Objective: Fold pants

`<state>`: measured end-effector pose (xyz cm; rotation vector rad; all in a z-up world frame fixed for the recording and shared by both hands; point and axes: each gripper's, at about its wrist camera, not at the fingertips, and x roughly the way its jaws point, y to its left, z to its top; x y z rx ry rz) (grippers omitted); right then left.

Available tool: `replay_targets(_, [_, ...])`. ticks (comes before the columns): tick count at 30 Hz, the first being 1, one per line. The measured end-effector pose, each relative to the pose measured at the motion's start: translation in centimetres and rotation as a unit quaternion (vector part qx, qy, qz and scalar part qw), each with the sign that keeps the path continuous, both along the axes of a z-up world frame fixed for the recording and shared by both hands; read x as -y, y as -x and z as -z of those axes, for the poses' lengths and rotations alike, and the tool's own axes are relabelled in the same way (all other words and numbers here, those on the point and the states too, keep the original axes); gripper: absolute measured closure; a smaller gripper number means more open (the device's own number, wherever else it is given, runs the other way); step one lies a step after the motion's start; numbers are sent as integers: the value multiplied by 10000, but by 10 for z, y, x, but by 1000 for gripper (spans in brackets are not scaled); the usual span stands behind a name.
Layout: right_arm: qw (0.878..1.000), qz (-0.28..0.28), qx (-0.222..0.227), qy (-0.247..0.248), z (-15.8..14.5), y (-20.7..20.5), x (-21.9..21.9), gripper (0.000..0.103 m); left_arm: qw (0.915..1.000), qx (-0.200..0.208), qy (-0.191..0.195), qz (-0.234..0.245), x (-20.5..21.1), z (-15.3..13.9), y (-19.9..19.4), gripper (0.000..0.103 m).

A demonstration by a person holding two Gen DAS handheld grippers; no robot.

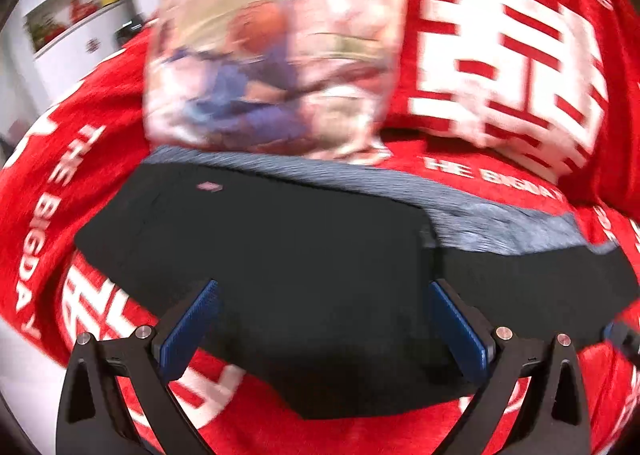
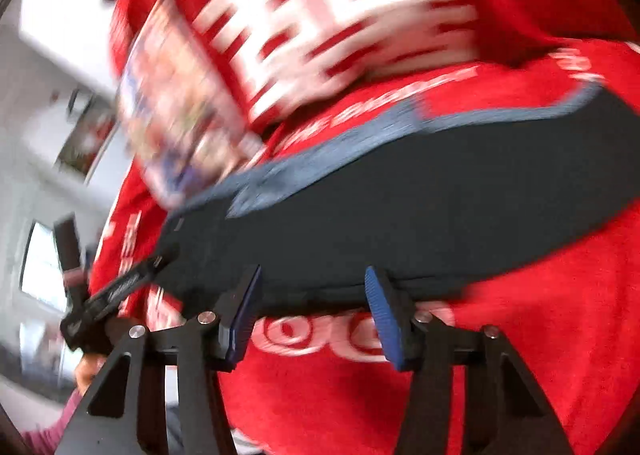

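Observation:
Black pants (image 1: 288, 271) with a grey waistband (image 1: 472, 215) lie folded flat on a red blanket (image 1: 64, 191). My left gripper (image 1: 324, 327) is open above the pants' near edge, its blue pads (image 1: 188, 331) wide apart and holding nothing. In the right wrist view the pants (image 2: 400, 215) stretch across the middle. My right gripper (image 2: 314, 313) is open at the pants' near edge, with nothing between its pads (image 2: 384, 319). The left gripper (image 2: 116, 291) shows at the pants' left end. Both views are motion-blurred.
A colourful printed pillow (image 1: 272, 51) and a red pillow with white characters (image 1: 508, 67) lie just behind the pants. A white fridge (image 1: 72, 27) stands at the far left. A person's hand (image 2: 88, 371) shows at lower left of the right wrist view.

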<state>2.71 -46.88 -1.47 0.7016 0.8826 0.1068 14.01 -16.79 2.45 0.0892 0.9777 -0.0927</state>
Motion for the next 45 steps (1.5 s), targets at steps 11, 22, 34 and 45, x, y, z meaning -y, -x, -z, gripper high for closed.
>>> replay_targets(11, [9618, 2374, -508, -1266, 79, 57, 144, 47, 9929, -354, -255, 1105, 140, 31, 14, 0])
replay_targets(22, [9608, 2550, -142, -1077, 81, 22, 169, 96, 9930, -282, -686, 924, 179, 57, 4, 0])
replay_targets(34, [9758, 815, 1025, 1752, -57, 11, 61, 96, 9949, -5, -538, 859, 144, 36, 4, 0])
replay_targets(45, [9201, -1358, 370, 3654, -24, -53, -148, 87, 9986, 96, -147, -502, -26, 9, 10, 0])
